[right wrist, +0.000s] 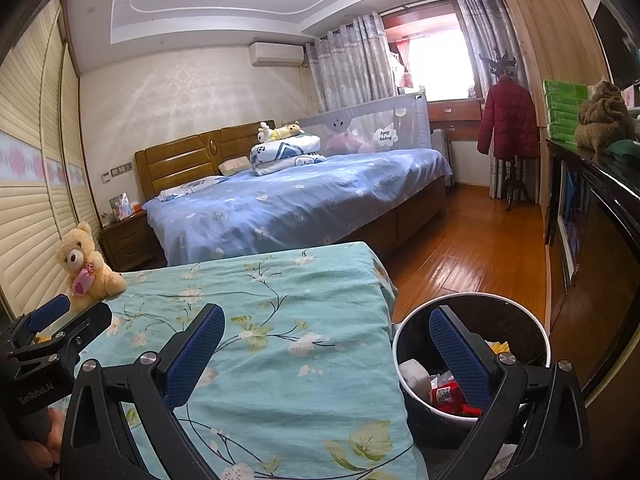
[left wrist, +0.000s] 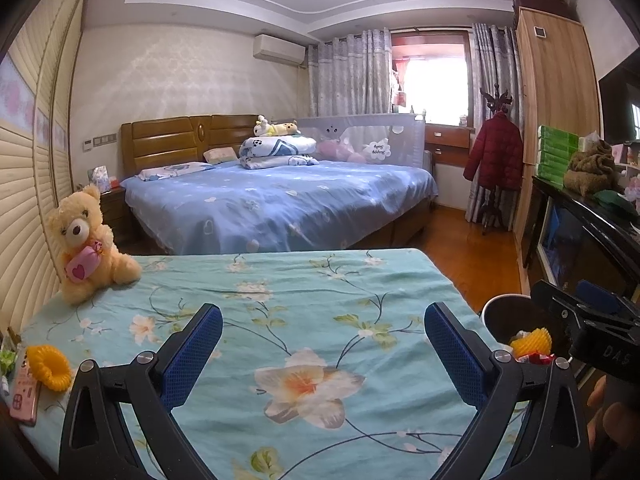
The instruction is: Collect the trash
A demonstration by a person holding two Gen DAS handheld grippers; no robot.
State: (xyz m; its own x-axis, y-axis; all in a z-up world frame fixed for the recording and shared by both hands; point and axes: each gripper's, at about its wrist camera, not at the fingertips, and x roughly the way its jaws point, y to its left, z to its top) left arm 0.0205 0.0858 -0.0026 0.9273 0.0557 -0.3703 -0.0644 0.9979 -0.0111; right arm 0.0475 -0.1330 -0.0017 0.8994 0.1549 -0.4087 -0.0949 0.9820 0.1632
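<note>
On the teal floral bedspread (left wrist: pixel 280 320) both grippers sit low and pointed toward the far end of the room. Left gripper (left wrist: pixel 323 354) has its blue-padded fingers spread wide with nothing between them, just bare cloth underneath. Right gripper (right wrist: pixel 327 356) is the same deal, spread wide and empty, except its right finger hangs over the trash bin (right wrist: pixel 404 332) while its left finger is over the bedspread's right edge.

That bin stands on the floor just off the right edge of the bedspread, white rim, dark inside. It's already got stuff in it: a yellow foam net (left wrist: pixel 532 341), a red wrapper (right wrist: pixel 448 394) with a QR code on it, and a white wad (right wrist: pixel 414 374) against the left wall.

One more yellow foam net sleeve (left wrist: pixel 50 366) lies at the near left edge of the bedspread, touching or right beside a pink phone (left wrist: pixel 25 398) — can't quite tell which. It's well apart from the left gripper's fingers.

Teddy bear (left wrist: pixel 86 246) holding a pink heart sits upright at the far left corner, up against the slatted wardrobe doors (left wrist: pixel 28 184). Beyond the far edge there's a big bed (left wrist: pixel 280 200) in blue sheets, and a red jacket (left wrist: pixel 496 152) on a coat stand by the window.
</note>
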